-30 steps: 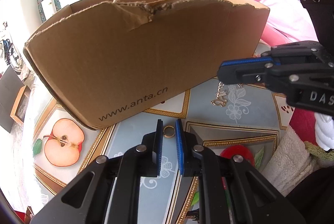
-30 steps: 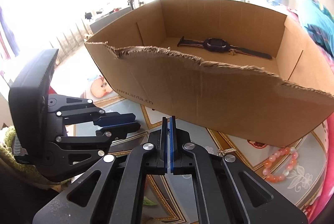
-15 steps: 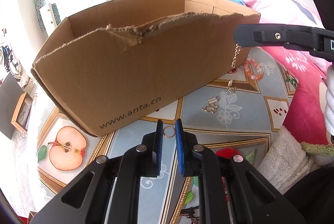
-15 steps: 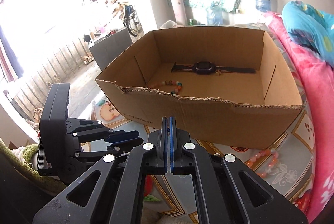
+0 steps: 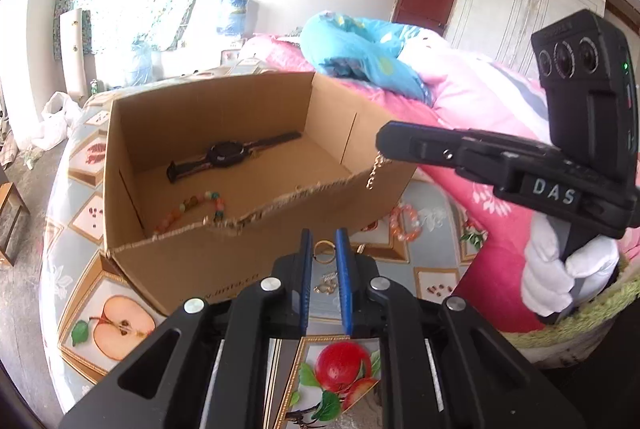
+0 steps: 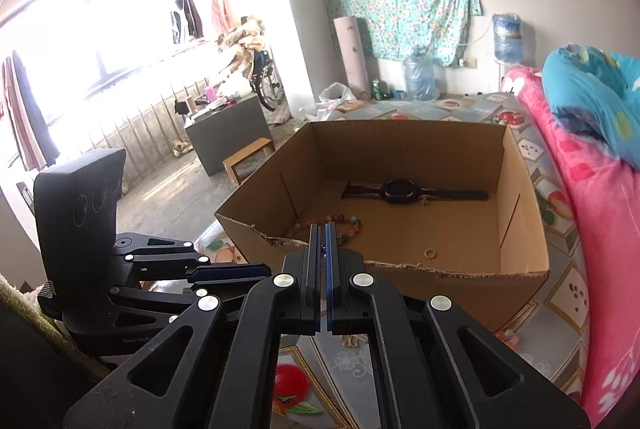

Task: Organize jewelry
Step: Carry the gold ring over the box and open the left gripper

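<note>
Here, right gripper (image 5: 384,145) level over box (image 5: 224,261), pinching chain (image 5: 375,171)

Bright daylight from the blown-out window (image 6: 100,41) floods both sharp views; fisheye bends dark-vignetted edges.

The open brown cardboard box (image 5: 224,261) sits on the fruit-patterned table cloth (image 5: 108,325), with the pink quilted bed (image 5: 472,97) to its right. Inside, the black wristwatch (image 6: 400,191) lies toward the far wall, the multicoloured bead bracelet (image 5: 192,205) near the front left corner, and a small gold ring (image 6: 429,252) near the front right. Outside, right of the box, an orange bead bracelet (image 5: 406,223) lies on the cloth. A gold chain (image 5: 374,173) hangs above the box's torn front edge, apparently from the right tool (image 5: 384,143).
</note>
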Tool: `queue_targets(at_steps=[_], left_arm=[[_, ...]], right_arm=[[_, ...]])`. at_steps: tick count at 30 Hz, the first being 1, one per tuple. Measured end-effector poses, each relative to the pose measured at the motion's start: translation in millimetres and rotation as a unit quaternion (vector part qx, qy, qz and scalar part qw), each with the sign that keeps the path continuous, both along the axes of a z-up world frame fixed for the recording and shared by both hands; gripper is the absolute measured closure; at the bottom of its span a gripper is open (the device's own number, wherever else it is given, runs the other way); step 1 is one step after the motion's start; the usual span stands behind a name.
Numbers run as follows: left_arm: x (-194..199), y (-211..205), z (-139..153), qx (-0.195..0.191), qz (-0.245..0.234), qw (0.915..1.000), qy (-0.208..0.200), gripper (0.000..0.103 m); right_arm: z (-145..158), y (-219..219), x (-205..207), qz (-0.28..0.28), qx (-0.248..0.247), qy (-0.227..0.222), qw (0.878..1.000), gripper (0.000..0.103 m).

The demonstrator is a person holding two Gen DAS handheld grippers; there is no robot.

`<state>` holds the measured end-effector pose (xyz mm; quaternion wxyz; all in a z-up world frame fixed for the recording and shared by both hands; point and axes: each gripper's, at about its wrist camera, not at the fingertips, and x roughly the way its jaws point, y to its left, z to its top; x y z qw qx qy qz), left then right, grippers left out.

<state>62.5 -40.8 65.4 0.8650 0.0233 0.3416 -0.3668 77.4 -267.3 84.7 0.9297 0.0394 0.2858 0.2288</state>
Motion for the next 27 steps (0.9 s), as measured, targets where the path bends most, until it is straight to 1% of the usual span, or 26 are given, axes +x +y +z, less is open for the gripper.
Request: queue_targets(at_steps=[4, 6, 8, 11, 13, 17, 20, 22, 24, 25, 27], left_arm=[[7, -6, 26, -0.018, -0.009, 0.9995, -0.023, 0.092], [16, -13, 34, -0.016, -0.006, 0.9992, -0.035, 0.092], [28, -17, 41, -0.011, -0.001, 0.999, -0.043, 0.092], [52, -27, 44, 0.002, 0.003, 0.9995, -0.032, 0.092], [71, -36, 38, 0.005, -0.006, 0.9999, -0.008, 0.092], [112, -59, 19, 0.036, -0.017, 0.9975, 0.058, 0.092], [143, -70, 0, 0.048, -0.021, 0.9914, 0.12, 0.092], [159, -73, -12, 0.046, -0.023, 0.9863, 0.157, 0.092], [172, -75, -18, 0.047, -0.013, 0.9832, 0.176, 0.092], [174, -75, -21, 0.051, -0.009, 0.9829, 0.177, 0.092], [179, -78, -21, 0.056, 0.0, 0.9826, 0.177, 0.092]], right_arm=[[12, -11, 11, -0.006, 0.017, -0.015, 1.0, 0.103], [15, -17, 21, -0.008, 0.023, -0.012, 1.0, 0.103], [17, -25, 37, -0.011, 0.027, -0.004, 1.0, 0.103], [16, -35, 65, -0.014, 0.032, 0.031, 0.999, 0.103], [11, -39, 86, -0.018, 0.03, 0.057, 0.998, 0.103], [-5, -42, 125, -0.01, 0.023, 0.12, 0.992, 0.103], [-19, -45, 152, -0.006, 0.024, 0.168, 0.986, 0.103], [-28, -47, 167, -0.003, 0.025, 0.192, 0.981, 0.102], [-32, -48, 175, -0.002, 0.019, 0.207, 0.978, 0.102], [-34, -48, 179, -0.004, 0.015, 0.21, 0.978, 0.099], [-35, -47, 182, -0.003, 0.012, 0.214, 0.977, 0.099]])
